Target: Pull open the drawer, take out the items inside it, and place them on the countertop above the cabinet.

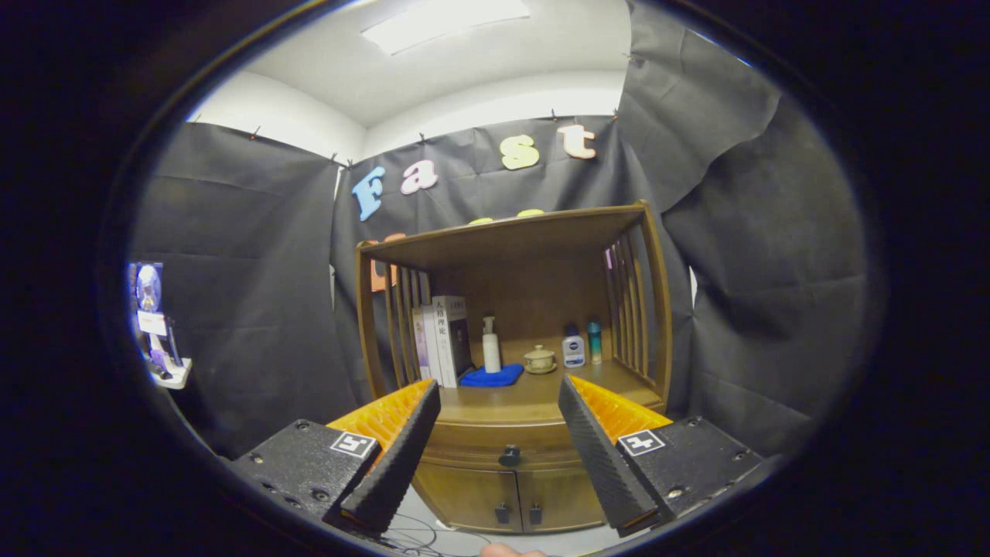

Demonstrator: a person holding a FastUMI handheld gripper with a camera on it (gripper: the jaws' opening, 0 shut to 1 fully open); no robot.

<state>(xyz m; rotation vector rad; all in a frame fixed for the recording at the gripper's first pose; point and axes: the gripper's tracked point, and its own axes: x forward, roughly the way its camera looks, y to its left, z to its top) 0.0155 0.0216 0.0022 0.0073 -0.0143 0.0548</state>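
- Nearest the camera, the gripper (499,398) fills the lower middle of the frame with its two fingers spread wide apart, released and grasping nothing.
- Between and just beyond the fingers sits the drawer (503,441), fully closed, with a dark knob (509,456) at the middle of its front.
- Above the drawer lies the countertop (534,394) of the wooden cabinet (657,309), at the center of the frame.
- On the countertop, from left to right: upright books (442,339), a blue cloth (492,377) with a white pump bottle (491,346) behind it, a small lidded cup (539,359), a white bottle (573,348) and a slim teal bottle (594,342).
- Below the drawer, two cabinet doors (514,495) stand closed, each with a small dark handle.
- Thin cables (421,534) lie on the floor at the bottom of the frame.
- At the far left, a small white shelf (172,376) sits against the black cloth wall.
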